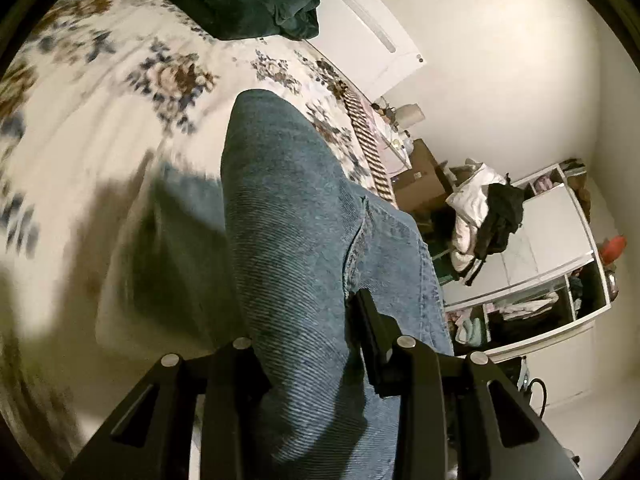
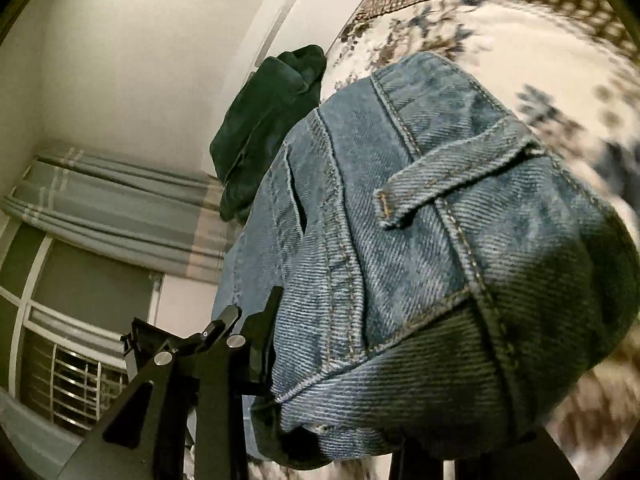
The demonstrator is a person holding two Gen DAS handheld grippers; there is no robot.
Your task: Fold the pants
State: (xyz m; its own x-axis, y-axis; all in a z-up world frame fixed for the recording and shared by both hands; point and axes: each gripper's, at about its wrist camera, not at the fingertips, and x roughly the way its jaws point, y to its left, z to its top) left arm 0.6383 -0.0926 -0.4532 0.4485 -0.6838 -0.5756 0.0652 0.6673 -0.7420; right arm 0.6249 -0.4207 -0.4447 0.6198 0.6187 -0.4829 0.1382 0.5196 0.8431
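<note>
Denim fills the middle of both views: we have the jeans (image 1: 288, 240) lifted off the bed (image 1: 100, 92), each end pinched in one tool so the cloth hangs between our hands and can be brought over itself in a fold. In the left wrist view the left gripper (image 1: 304, 344) sits at six o'clock with its black fingers closed on a thick bunch of the fabric, and the leg runs up toward twelve o'clock, with the flowered bedcover blurred behind it from nine to one. In the right wrist view the right gripper (image 2: 320, 392) is clamped on the waistband end, where a belt loop (image 2: 448, 196) and heavy seams show; only its left finger (image 2: 264, 336) is plain at seven o'clock, the other being hidden under the cloth. Holding the thick hems probably gives us a firm bite that thin cloth would not. A dark green blanket (image 2: 264, 120) lies bunched on the bed at eleven o'clock, apart from the jeans. Farther out, a white shelf unit (image 1: 560, 240) with heaped clothes stands at three o'clock in the left view, and a striped curtain (image 2: 120, 208) hangs over a window at nine o'clock in the right.
</note>
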